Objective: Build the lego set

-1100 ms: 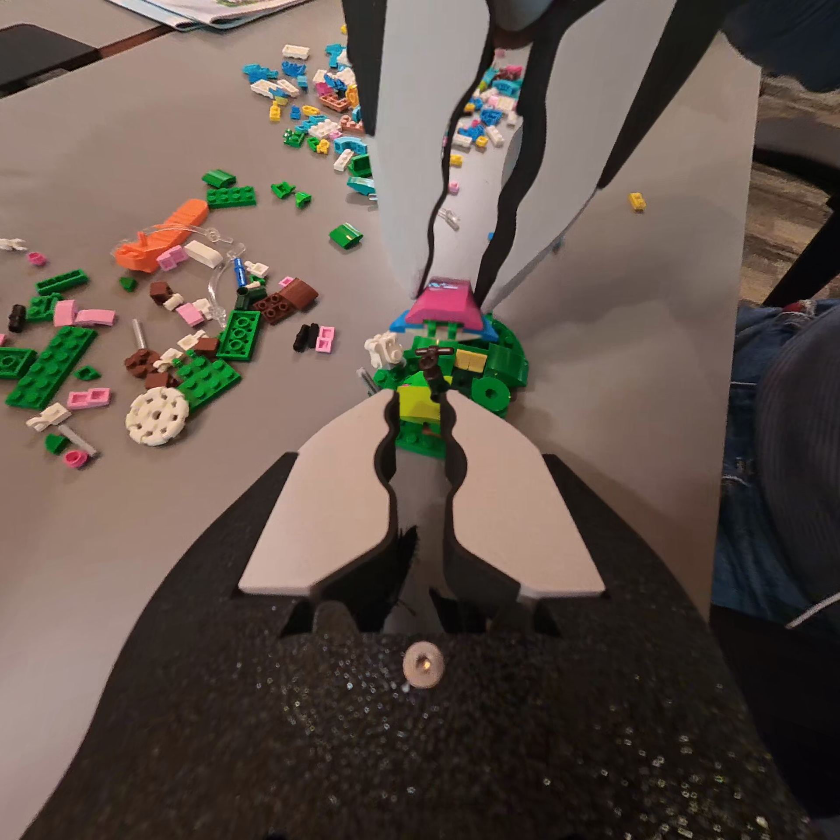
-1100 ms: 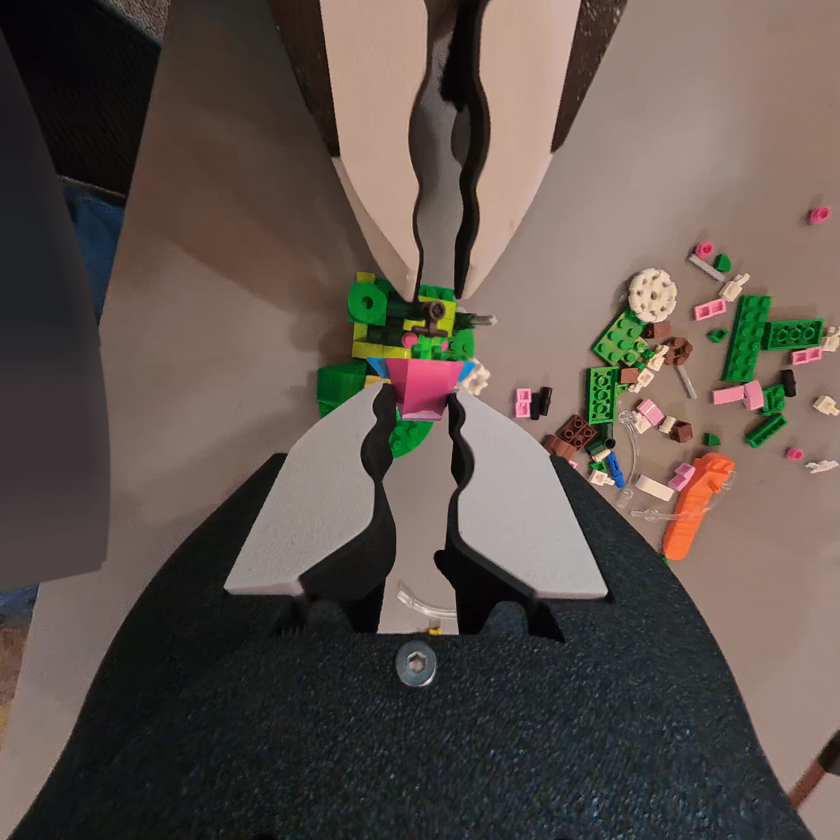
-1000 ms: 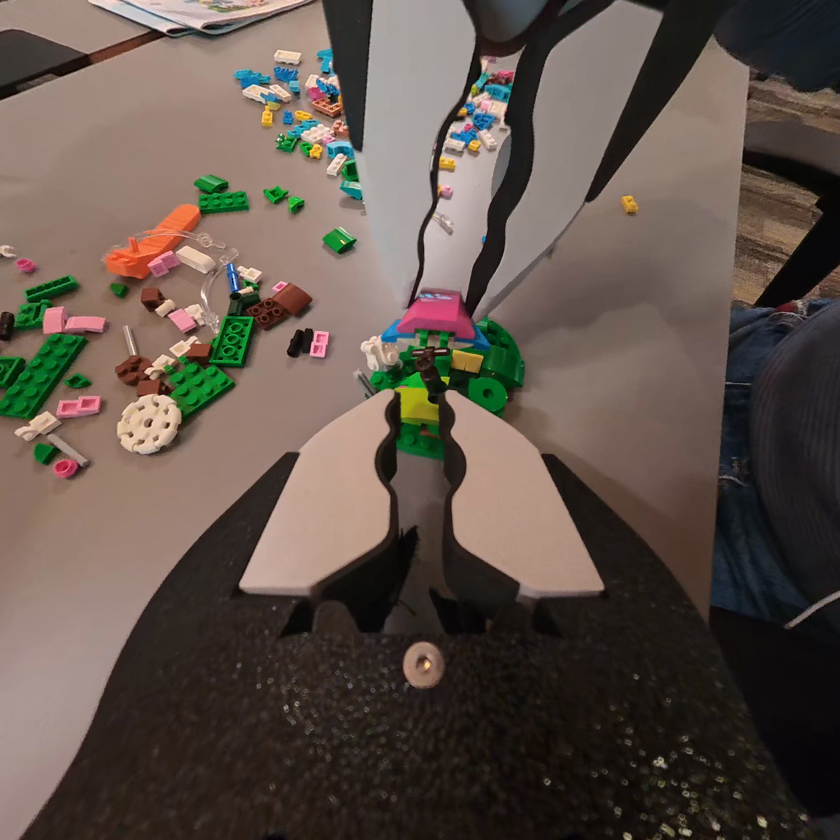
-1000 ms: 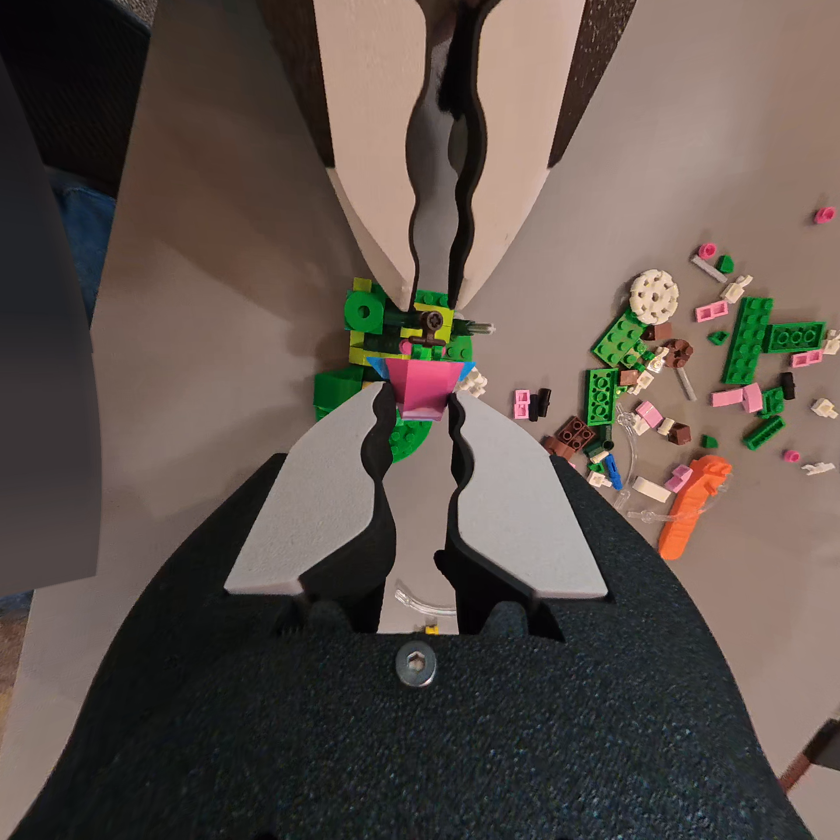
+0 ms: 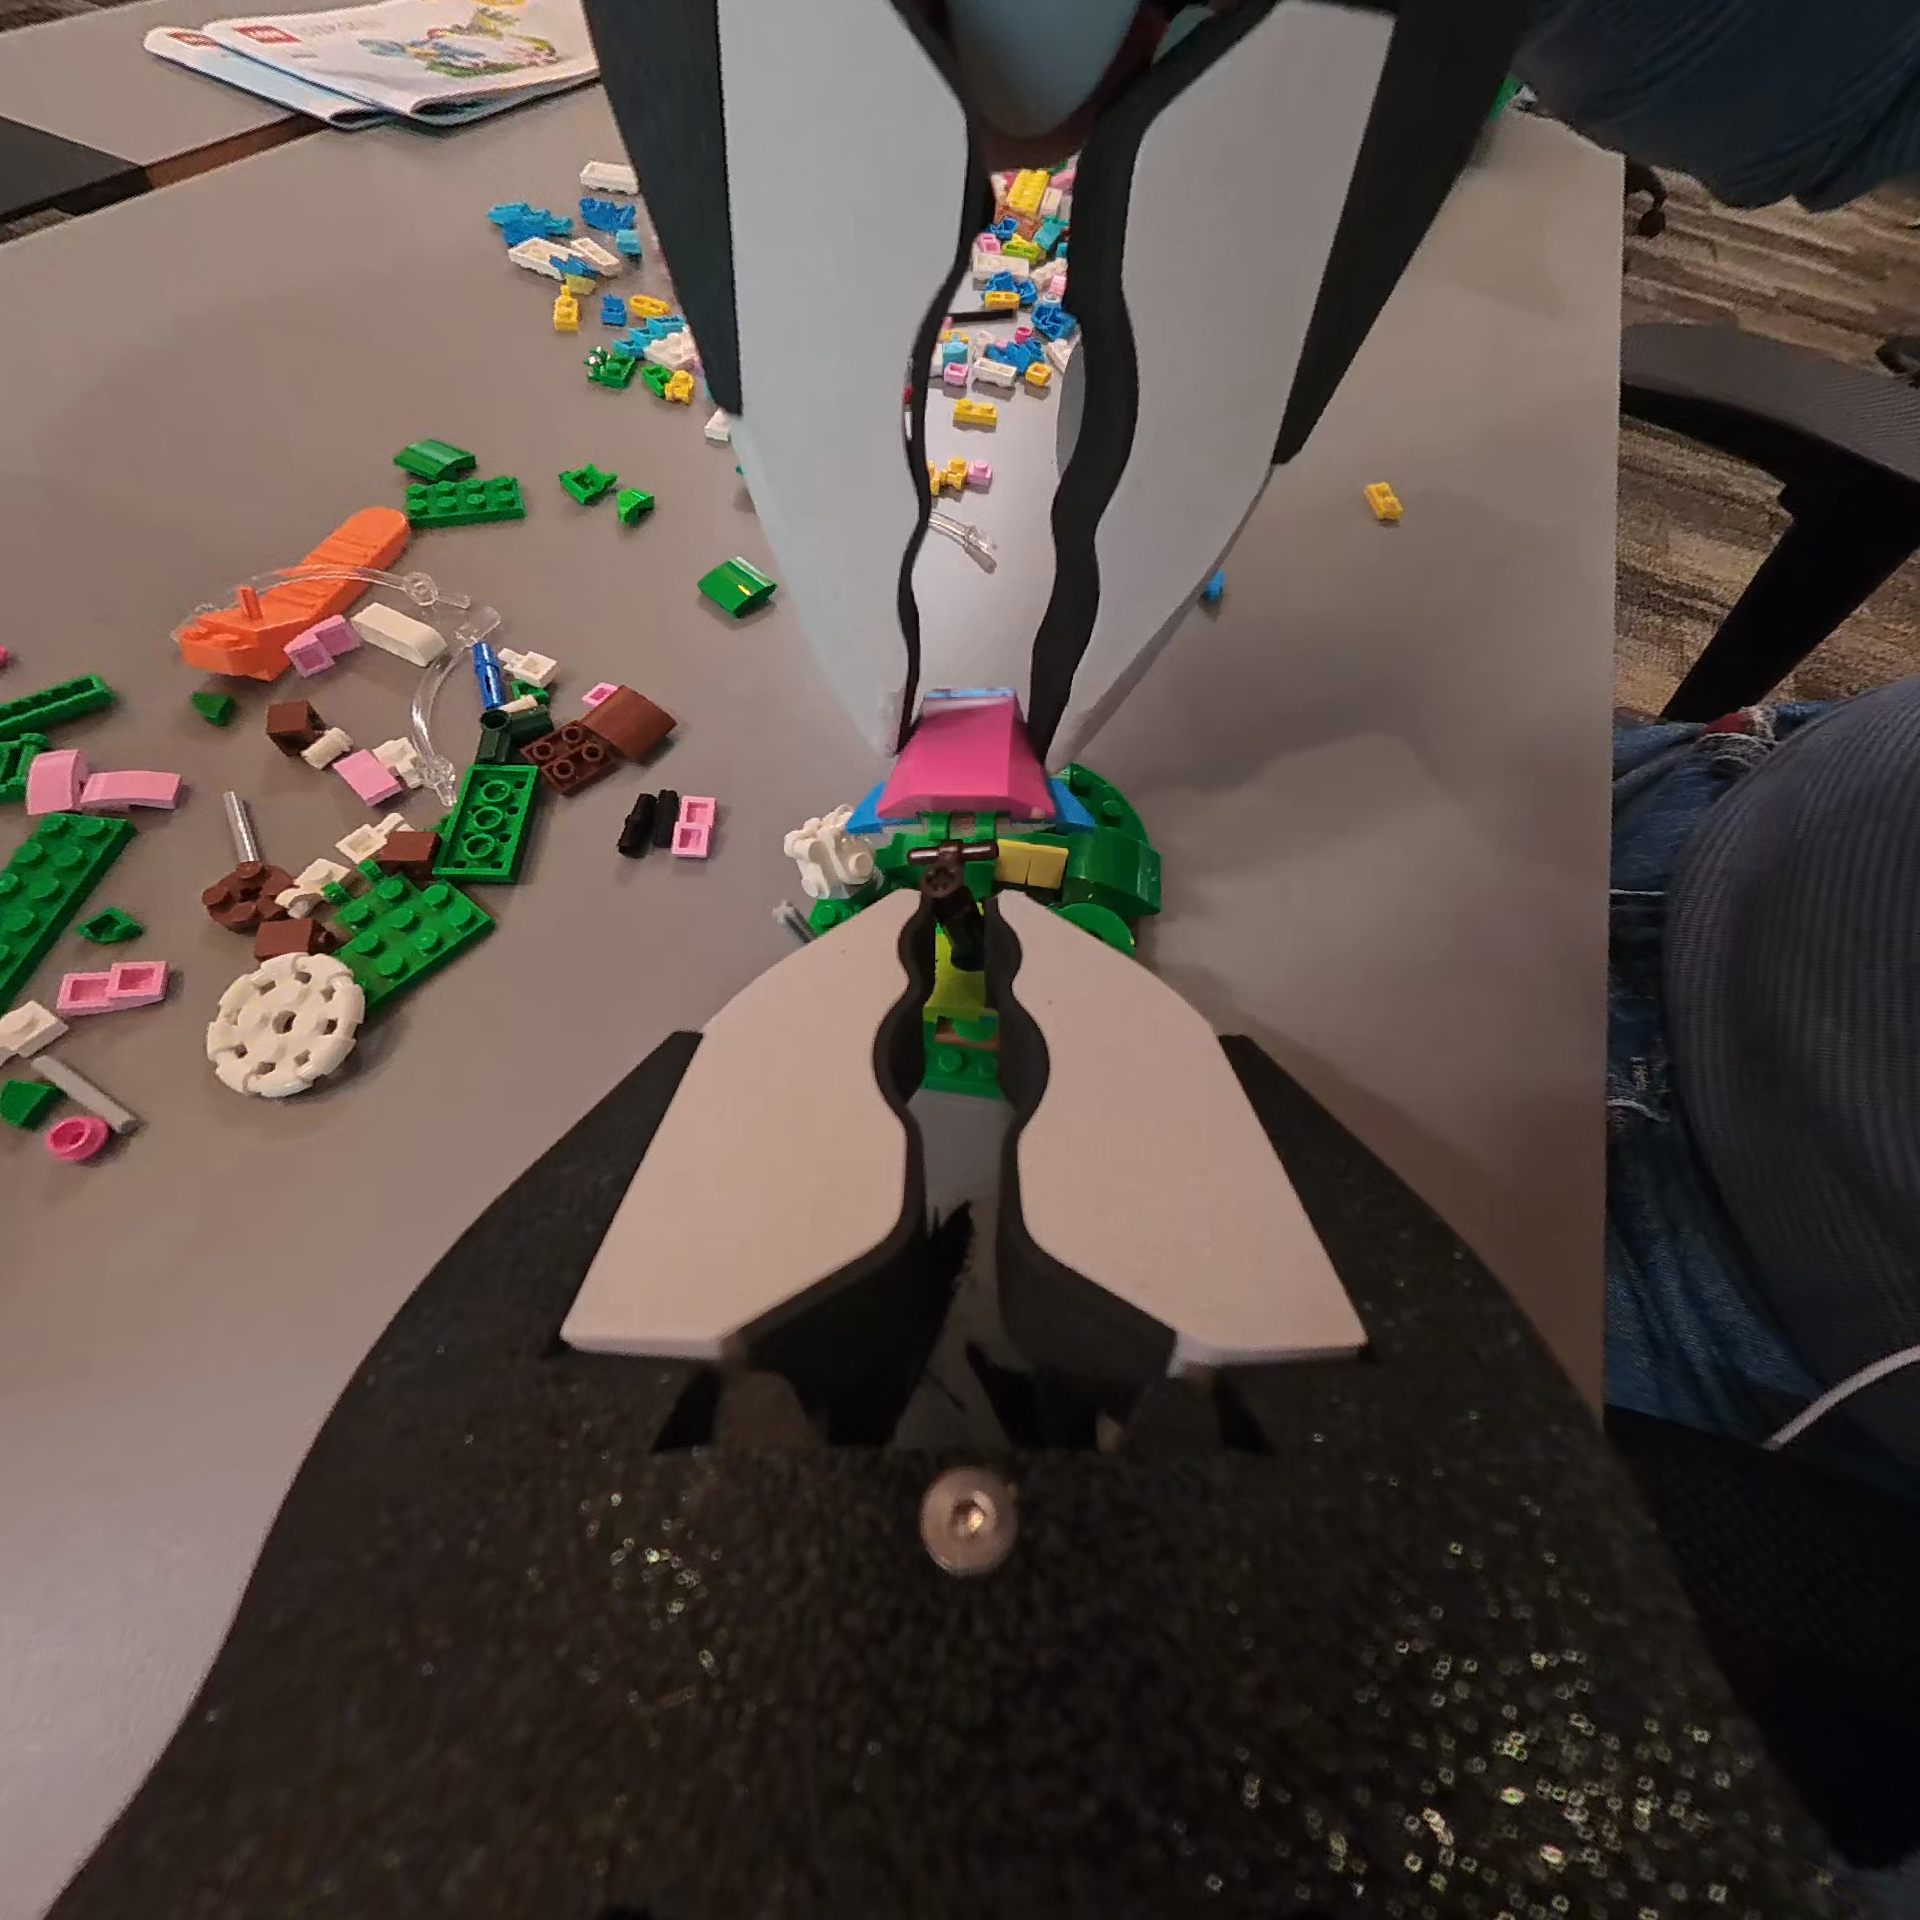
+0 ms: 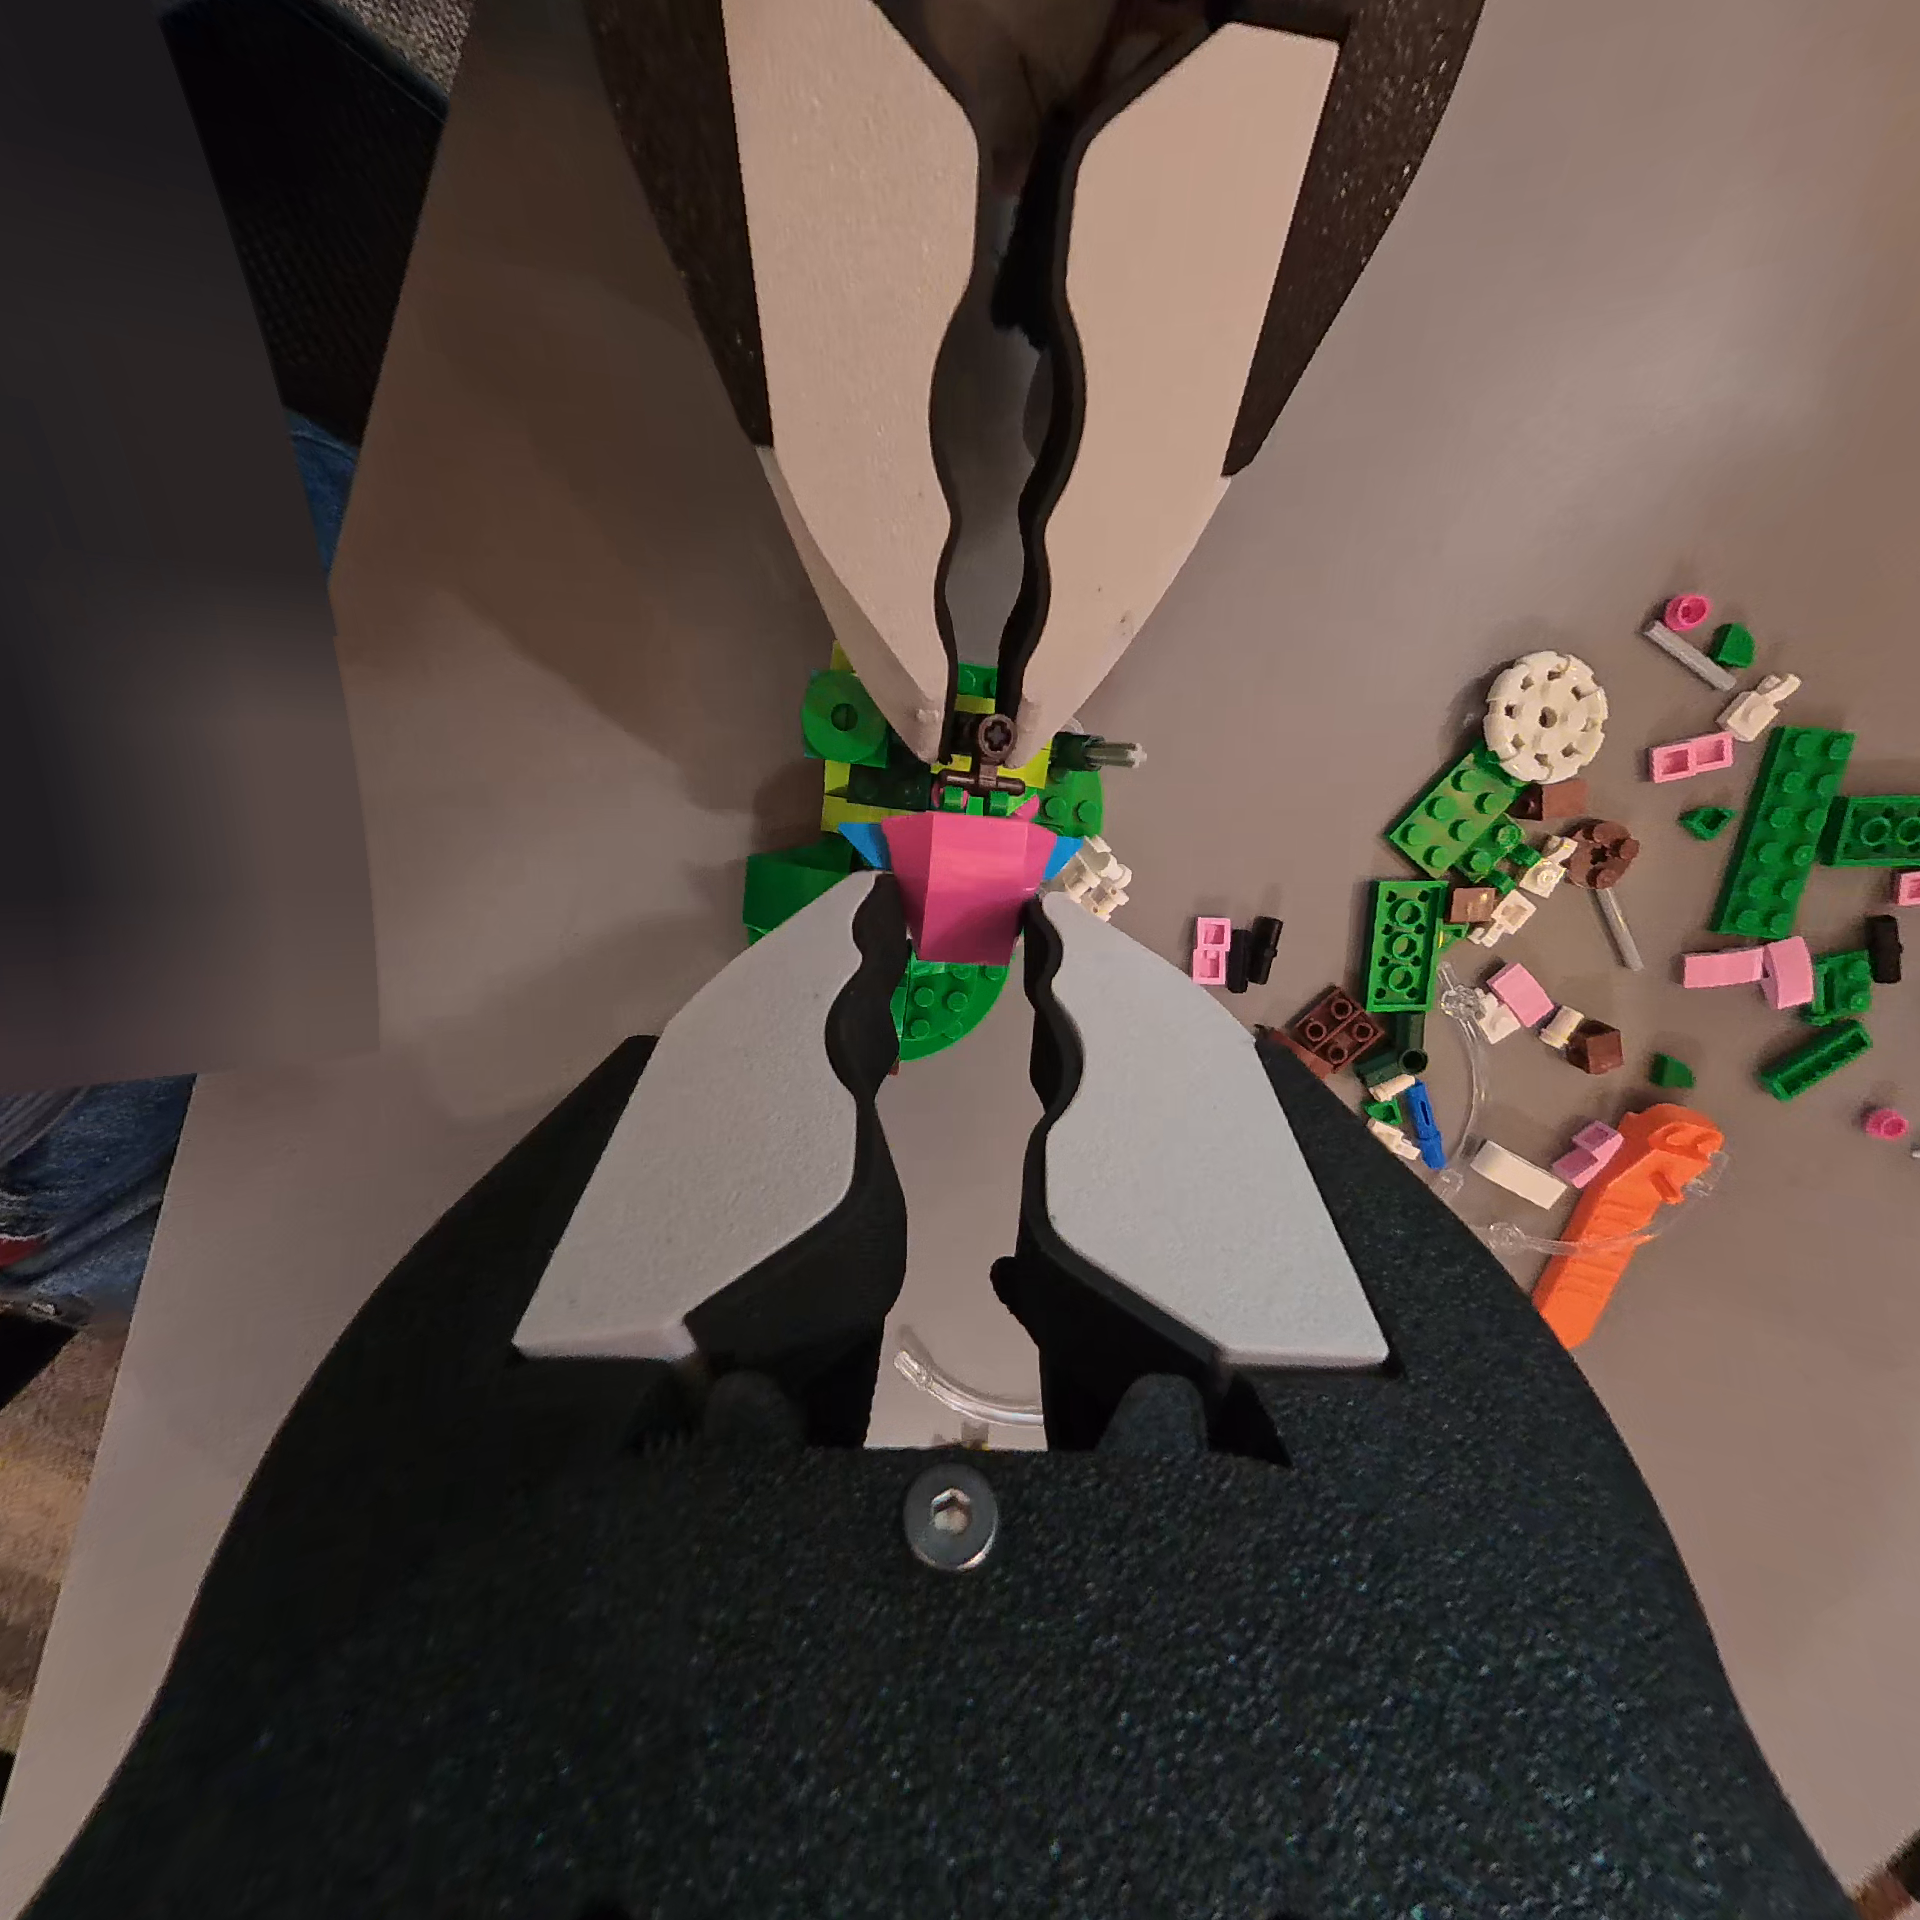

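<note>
A small lego build on a green base [image 5: 1107, 862] stands on the grey table; it also shows in the right wrist view [image 6: 945, 1008]. My left gripper [image 5: 956, 916] is shut on a dark brown tap piece [image 5: 948, 871] that stands on the build's lime part. It enters the right wrist view from the top [image 6: 982, 727]. My right gripper [image 6: 958, 899] is shut on the pink sloped piece [image 6: 961, 883] on the far side of the build. It comes in from the top of the left wrist view [image 5: 971, 727], holding that pink piece [image 5: 966, 769].
Loose green, pink, brown and white bricks lie to the left [image 5: 395, 831], with an orange brick separator [image 5: 301, 592] and a white round piece [image 5: 286, 1023]. A pile of small blue and yellow parts [image 5: 623, 301] and booklets [image 5: 395, 52] lie at the back. A person's jeans [image 5: 1714, 1039] are past the table's right edge. My left and right fingertips are right by each other. From either gripper's tips it is about 20 cm to the orange brick separator [image 5: 301, 592]. Look for it in the right wrist view [image 6: 1617, 1219] too.
My left gripper has slid forward over the build, toward the right gripper, and its fingers have narrowed around the brown tap piece. The right gripper still holds the pink piece.
</note>
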The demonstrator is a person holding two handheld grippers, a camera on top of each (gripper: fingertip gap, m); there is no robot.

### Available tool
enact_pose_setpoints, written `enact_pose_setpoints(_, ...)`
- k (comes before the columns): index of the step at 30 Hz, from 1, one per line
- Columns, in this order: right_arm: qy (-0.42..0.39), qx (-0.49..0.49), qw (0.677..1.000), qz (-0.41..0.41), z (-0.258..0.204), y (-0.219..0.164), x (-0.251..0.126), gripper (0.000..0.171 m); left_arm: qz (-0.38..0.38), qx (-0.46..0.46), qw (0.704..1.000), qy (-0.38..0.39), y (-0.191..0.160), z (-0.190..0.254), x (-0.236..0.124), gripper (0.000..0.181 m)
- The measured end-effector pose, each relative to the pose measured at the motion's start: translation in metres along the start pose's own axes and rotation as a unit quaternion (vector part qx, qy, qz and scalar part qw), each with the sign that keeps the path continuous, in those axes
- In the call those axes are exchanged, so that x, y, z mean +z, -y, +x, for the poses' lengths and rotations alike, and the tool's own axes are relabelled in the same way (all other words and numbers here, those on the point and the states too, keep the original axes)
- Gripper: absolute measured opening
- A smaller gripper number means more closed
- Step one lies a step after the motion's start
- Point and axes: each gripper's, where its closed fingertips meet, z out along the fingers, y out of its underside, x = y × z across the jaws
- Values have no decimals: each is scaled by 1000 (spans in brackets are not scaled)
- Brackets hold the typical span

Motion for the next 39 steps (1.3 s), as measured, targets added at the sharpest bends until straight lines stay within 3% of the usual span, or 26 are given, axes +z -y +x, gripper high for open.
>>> enact_pose_setpoints(13,-2,-2,1000,20,2,2,-1,21,2,0,1000,0,0,-1,0,8)
enact_pose_setpoints(25,9,-29,999,-32,4,1,-1,21,5,-3,1000,-2,-1,-1,0,8)
enact_pose_setpoints(39,29,-42,998,-38,6,3,-2,21,8,0,1000,-2,-1,-1,-1,8)
